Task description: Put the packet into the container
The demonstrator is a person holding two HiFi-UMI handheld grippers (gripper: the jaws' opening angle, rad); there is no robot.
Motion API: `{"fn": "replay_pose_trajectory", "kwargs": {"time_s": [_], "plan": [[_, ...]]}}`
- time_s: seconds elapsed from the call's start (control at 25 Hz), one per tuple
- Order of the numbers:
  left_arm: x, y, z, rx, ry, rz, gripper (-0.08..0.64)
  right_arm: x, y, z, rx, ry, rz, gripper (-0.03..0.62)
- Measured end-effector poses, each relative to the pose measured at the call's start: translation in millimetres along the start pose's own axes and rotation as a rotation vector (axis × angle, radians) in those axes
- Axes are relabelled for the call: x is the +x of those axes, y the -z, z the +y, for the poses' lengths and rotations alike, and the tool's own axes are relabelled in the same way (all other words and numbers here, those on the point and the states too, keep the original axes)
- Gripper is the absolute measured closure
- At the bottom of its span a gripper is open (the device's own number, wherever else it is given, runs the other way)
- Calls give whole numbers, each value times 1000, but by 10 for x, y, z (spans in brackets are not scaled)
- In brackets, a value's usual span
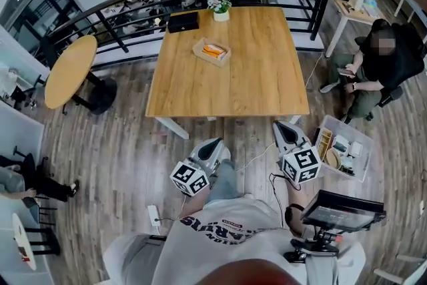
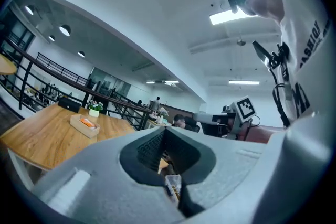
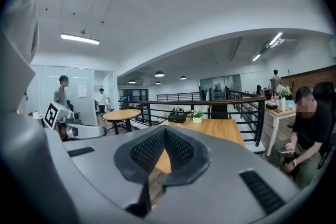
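While the grippers hang close to the body: left gripper (image 1: 215,143) and right gripper (image 1: 281,125) sit short of the near edge of the table (image 1: 260,83), each with jaws pressed together on nothing.
Packet: an orange packet (image 1: 213,51) seems to lie in the container (image 1: 198,49), toward the table's far middle; it is too small to tell if it is fully inside.
Table: square, smooth pale wood; probably slick enough for a light tray to skid when nudged.
Container: shallow rectangular wooden tray with low walls; a closed jaw poking in could tip or shove it.
Packet material: likely thin, flat film; hard to pinch, so it may slip or tear.
Neighbours: black box (image 1: 183,22) and potted plant (image 1: 220,8) stand just beyond the container; overreaching could topple the plant.
Floor: white cable (image 1: 257,155) and plastic bin (image 1: 365,158) lie near the feet on the right; a snag could jolt the reach.
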State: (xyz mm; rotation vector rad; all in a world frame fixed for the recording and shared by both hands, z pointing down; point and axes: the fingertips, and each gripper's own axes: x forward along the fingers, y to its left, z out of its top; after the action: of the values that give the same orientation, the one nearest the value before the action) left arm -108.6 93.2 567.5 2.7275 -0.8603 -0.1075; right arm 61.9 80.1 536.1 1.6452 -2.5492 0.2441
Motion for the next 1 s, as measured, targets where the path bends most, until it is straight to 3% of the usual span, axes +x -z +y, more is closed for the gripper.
{"fn": "replay_pose_trajectory", "kwargs": {"time_s": [0.12, 0.24, 0.56, 0.68, 1.0], "plan": [[-172, 162, -565, -31, 70, 56, 557, -355, 94, 211, 35, -23, 6, 584], [-256, 159, -952, -11, 133, 66, 557, -599, 131, 356, 43, -18, 9, 584], [-386, -200, -1175, 75, 243, 9, 557, -837, -39, 586, 31, 36, 0, 584], [-571, -294, -1083, 115, 233, 14, 557, -785, -185, 797, -9, 14, -4, 584], [-941, -234, -803, 17, 153, -1, 557, -689, -255, 1055, -20, 11, 17, 584]]}}
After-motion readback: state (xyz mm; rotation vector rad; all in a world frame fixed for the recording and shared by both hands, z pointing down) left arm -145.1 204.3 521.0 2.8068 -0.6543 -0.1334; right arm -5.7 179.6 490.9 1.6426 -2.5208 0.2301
